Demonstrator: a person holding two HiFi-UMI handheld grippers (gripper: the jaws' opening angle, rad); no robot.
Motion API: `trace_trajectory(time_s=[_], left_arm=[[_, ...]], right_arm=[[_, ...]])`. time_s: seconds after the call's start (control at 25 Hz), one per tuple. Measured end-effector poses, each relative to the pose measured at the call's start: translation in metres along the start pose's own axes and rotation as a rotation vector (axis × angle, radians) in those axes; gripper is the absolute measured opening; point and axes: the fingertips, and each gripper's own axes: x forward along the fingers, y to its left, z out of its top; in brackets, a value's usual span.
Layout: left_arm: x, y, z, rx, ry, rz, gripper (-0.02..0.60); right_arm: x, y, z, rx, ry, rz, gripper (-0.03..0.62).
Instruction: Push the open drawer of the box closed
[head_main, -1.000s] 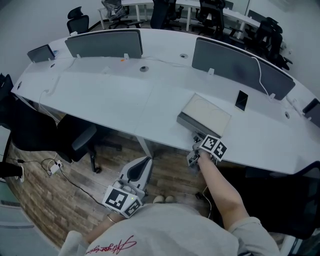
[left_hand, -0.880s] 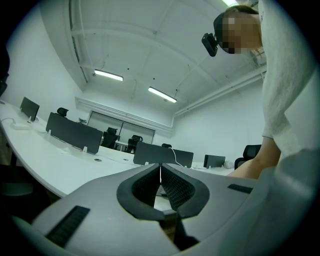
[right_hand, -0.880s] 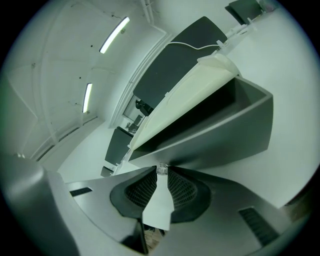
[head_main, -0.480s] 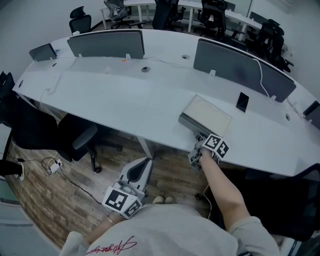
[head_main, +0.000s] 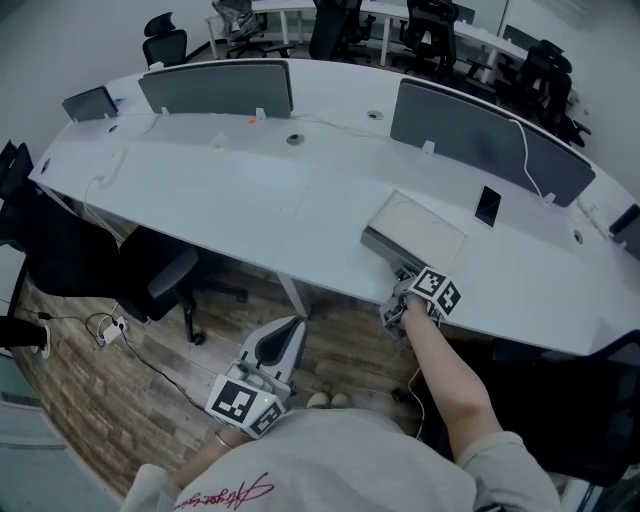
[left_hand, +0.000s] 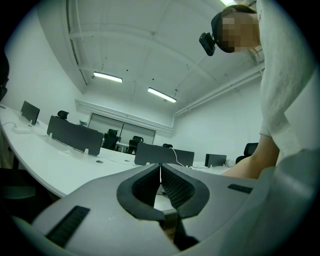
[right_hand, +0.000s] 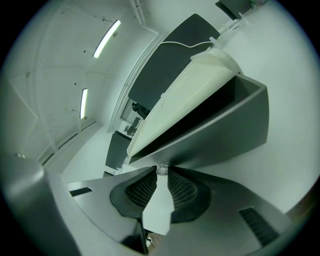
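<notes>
While the one box (head_main: 418, 228) has its one drawer (right_hand: 215, 135) out, pinches the single knob (right_hand: 161, 169) with the right gripper (right_hand: 160, 173), left gripper (left_hand: 160, 173) closed empty, shirt script (head_main: 225, 491) illegible.

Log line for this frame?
left gripper: shut, empty | right gripper: shut on knob | drawer: open

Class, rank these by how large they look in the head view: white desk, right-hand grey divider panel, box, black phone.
Largest to smallest:
1. white desk
2. right-hand grey divider panel
3. box
4. black phone
No two look alike in size.
</notes>
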Motion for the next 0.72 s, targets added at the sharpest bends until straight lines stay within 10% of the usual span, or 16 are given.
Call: trace_trajectory(time_s=[0.72], left_arm=[[-0.0017,-0.0027,0.0000,0.011,0.004,0.010,0.018]], right_arm=[[0.0061,-0.0022,0.0091,0.007,-0.010,-0.003,0.072]])
